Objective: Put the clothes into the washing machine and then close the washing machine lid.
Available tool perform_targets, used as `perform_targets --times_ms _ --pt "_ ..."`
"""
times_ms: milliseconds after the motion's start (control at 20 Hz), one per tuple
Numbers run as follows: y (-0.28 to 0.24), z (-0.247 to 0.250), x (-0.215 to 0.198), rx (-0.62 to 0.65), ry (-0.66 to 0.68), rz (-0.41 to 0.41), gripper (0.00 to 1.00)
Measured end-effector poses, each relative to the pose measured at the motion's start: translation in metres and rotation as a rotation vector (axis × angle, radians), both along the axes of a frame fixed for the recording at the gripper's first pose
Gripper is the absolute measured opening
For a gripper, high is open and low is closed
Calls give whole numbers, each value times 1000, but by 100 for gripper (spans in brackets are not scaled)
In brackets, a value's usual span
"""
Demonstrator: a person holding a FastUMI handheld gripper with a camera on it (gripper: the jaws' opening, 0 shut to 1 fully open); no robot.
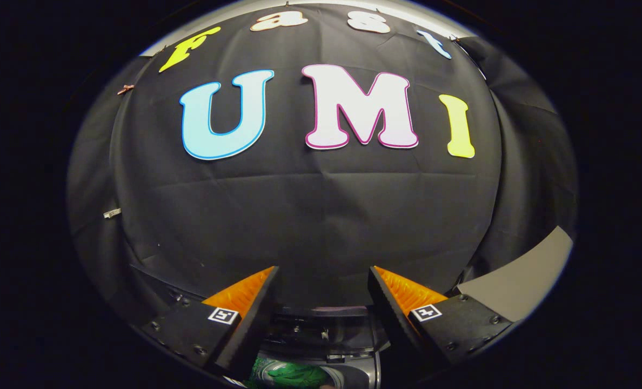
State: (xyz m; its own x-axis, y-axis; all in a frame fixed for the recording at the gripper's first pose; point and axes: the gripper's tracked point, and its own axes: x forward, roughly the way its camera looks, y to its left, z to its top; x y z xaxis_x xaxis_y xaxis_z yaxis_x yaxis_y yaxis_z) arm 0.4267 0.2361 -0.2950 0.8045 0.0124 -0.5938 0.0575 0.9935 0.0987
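Two fingers of the gripper (pixel 323 281) are spread wide, nothing held. Low in the frame, green clothes (pixel 291 374) are glimpsed inside the washing machine (pixel 353 373), largely cut off.

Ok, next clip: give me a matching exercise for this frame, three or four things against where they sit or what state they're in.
Things:
1. gripper
2. green clothing
3. washing machine
4. booth wall

Places or states:
A. below the fingers, holding the green clothing
B. beyond the fingertips, hanging upright
C. open, nothing between its fingers
D. low between the fingers, inside the machine's opening

Pairs: 1-C, 2-D, 3-A, 4-B
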Motion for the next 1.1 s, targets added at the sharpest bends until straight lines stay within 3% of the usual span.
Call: perform_targets --times_ms 600,1100 --pt "3 19 -71 -10 24 -7 100" --pt "12 2 -160 -27 123 -3 99"
